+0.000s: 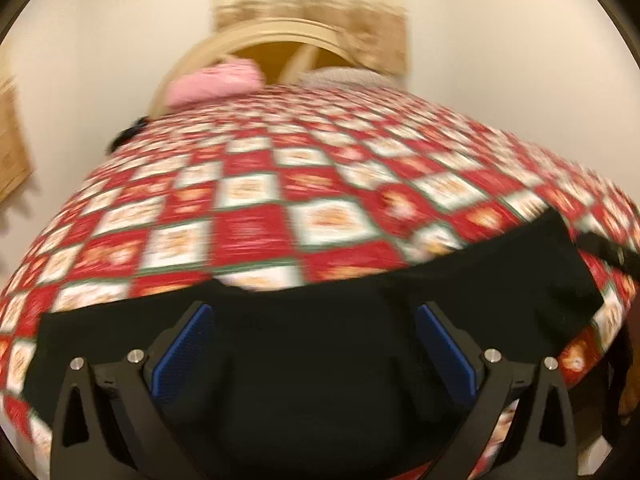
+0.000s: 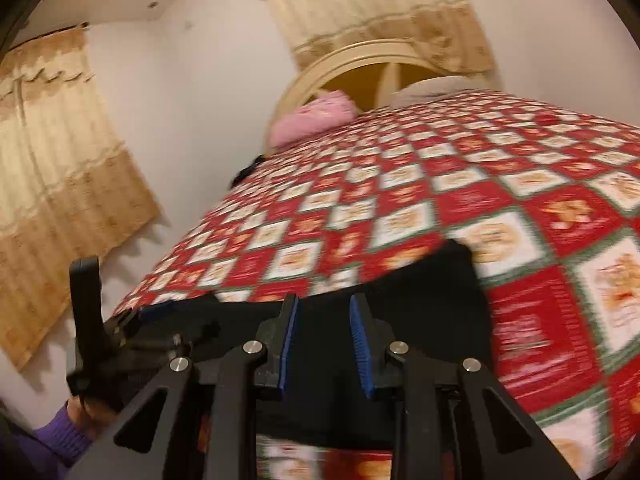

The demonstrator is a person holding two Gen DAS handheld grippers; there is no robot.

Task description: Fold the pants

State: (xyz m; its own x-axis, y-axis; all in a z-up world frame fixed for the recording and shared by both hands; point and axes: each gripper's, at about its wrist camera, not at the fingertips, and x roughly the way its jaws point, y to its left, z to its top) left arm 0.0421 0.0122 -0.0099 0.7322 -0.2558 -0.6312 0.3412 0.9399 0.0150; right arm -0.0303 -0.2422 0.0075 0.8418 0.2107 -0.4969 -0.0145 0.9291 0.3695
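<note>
Pants: the black pants (image 1: 304, 344) lie flat along the near edge of the bed (image 1: 256, 184), spread side to side, one end reaching toward the bed's right edge.
Left gripper: your left gripper (image 1: 314, 340) hovers over the middle of the pants with its jaws wide apart; nothing is pinched between the blue pads (image 1: 182, 350).
Right gripper: your right gripper (image 2: 325, 344) has its jaws narrowed but not shut. Black cloth shows in the gap, yet the blur hides whether the pads press it, so I cannot tell if you hold anything.
Step in hand: judging from the flat garment, you are setting up a fold. Take each corner of one end well inside the hem, lift both evenly, and lay that end over the other so the edges meet.
Caution: the bedspread could be caught along with the pants; pinch only the black layer.
Materials: the pants look soft, matte and limp, showing no sheen. The bedspread is a quilted check of red and white squares with printed motifs. A pink pillow (image 1: 216, 82) sits at the far headboard (image 1: 280, 28), which is arched, pale wood.
</note>
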